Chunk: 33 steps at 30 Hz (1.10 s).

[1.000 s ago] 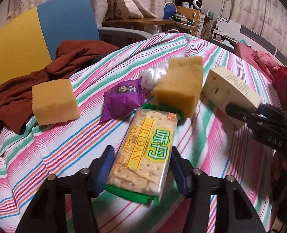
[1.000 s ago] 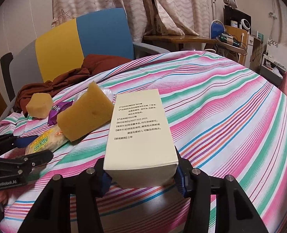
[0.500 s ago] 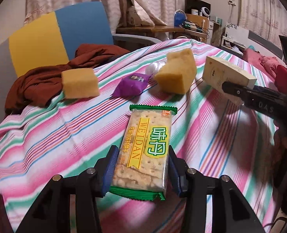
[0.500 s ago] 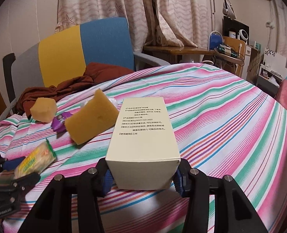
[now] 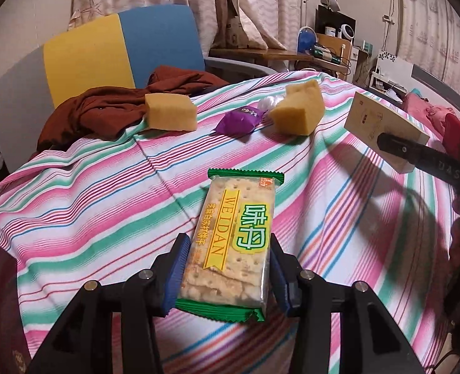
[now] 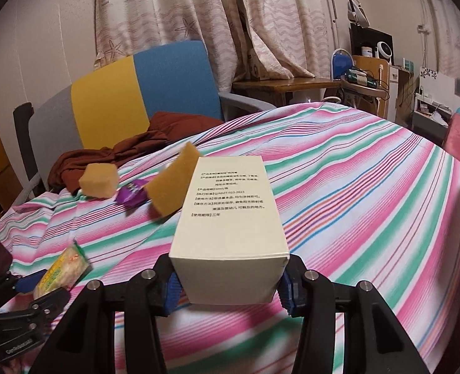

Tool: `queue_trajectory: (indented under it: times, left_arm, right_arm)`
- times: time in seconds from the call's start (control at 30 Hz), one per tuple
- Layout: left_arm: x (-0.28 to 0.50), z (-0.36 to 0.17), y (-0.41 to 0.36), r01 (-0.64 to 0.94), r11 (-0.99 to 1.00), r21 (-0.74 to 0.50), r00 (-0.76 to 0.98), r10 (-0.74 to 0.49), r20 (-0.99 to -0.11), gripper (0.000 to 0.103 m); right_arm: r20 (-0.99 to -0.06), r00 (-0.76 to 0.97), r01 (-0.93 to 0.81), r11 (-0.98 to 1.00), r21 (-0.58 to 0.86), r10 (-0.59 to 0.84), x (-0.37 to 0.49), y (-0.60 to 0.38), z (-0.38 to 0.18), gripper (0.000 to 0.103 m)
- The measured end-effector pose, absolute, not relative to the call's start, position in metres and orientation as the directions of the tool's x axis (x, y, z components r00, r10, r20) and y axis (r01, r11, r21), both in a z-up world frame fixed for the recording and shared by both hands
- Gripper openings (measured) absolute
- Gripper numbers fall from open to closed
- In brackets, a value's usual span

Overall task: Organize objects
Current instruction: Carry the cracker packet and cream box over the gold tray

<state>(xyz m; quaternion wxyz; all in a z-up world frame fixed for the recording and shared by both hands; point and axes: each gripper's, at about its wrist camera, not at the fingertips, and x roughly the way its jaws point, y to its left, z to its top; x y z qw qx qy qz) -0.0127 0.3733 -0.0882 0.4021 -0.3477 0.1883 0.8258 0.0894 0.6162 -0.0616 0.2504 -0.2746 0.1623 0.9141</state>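
Observation:
My left gripper [image 5: 227,274] is shut on a green-edged cracker packet [image 5: 233,243] and holds it above the striped cloth [image 5: 89,205]. My right gripper [image 6: 230,286] is shut on a cream carton [image 6: 230,218] with printed text, also lifted; the carton shows at the right of the left wrist view [image 5: 382,131]. On the cloth farther back lie two yellow sponges [image 5: 170,112] [image 5: 298,109], a purple snack packet [image 5: 239,120] and a clear plastic wrap [image 5: 269,103]. The cracker packet also shows in the right wrist view [image 6: 61,271].
A brown garment [image 5: 105,112] lies over the cloth's far left edge and a yellow-and-blue chair [image 5: 121,50]. A wooden desk [image 6: 286,84] with clutter stands behind. Red fabric [image 5: 454,124] lies at the far right.
Both grippers have pulled back and risen with their loads. The sponges and purple packet now lie farther away. The cracker packet is off the cloth.

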Motion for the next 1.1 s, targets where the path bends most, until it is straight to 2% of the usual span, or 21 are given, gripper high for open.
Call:
queue_trajectory:
  times: [0.2,0.53,0.83,1.1]
  left_arm:
    - [-0.002,-0.085,0.362,-0.795,-0.607,0.025,-0.436,0.541,-0.719,0.049]
    - [0.007,-0.069,0.314,-0.751,-0.652,-0.105,-0.409,0.584,-0.701,0.049]
    - [0.013,-0.040,0.238,-0.691,-0.703,-0.167,-0.464,0.609,-0.643,0.049]
    - [-0.001,-0.020,0.154,-0.556,-0.799,-0.228,-0.559,0.562,-0.610,0.049]
  right_arm:
    - [-0.583,-0.759,-0.491,-0.843,0.220,0.290,0.095,0.578,-0.059,0.050]
    - [-0.577,-0.799,-0.356,-0.906,0.228,0.168,0.089,0.513,-0.050,0.050]
    - [-0.558,-0.827,-0.245,-0.935,0.257,0.063,0.082,0.462,-0.029,0.050]
    - [-0.540,-0.838,-0.062,-0.967,0.247,-0.084,0.058,0.393,-0.003,0.050]
